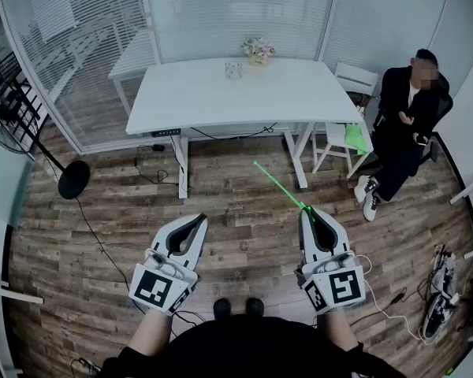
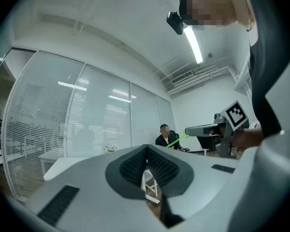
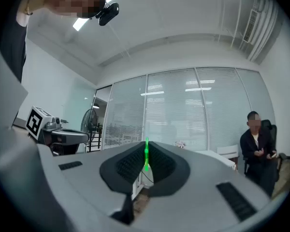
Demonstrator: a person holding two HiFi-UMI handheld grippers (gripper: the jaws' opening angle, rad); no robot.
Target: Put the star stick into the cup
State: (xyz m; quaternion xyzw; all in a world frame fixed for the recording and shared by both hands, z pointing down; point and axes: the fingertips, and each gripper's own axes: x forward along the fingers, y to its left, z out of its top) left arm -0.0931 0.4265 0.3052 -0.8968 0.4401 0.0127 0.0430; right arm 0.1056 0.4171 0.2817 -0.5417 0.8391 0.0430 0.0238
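Observation:
A thin green star stick (image 1: pixel 280 186) juts from the tips of my right gripper (image 1: pixel 307 212), slanting up and left over the wooden floor toward the table. That gripper is shut on the stick's lower end; in the right gripper view the stick (image 3: pixel 146 154) stands between the pressed pads. A small clear cup (image 1: pixel 233 70) stands at the far middle of the white table (image 1: pixel 205 101), well away from both grippers. My left gripper (image 1: pixel 198 221) hangs level with the right one, shut, with nothing in it. From the left gripper view, the right gripper (image 2: pixel 201 129) and the stick (image 2: pixel 175 140) show at the right.
A pot of flowers (image 1: pixel 258 50) stands beside the cup. A person in black (image 1: pixel 402 120) sits to the right of the table, next to a white chair (image 1: pixel 348 124). A floor fan (image 1: pixel 20 120) stands at the left; cables (image 1: pixel 102 246) run over the floor.

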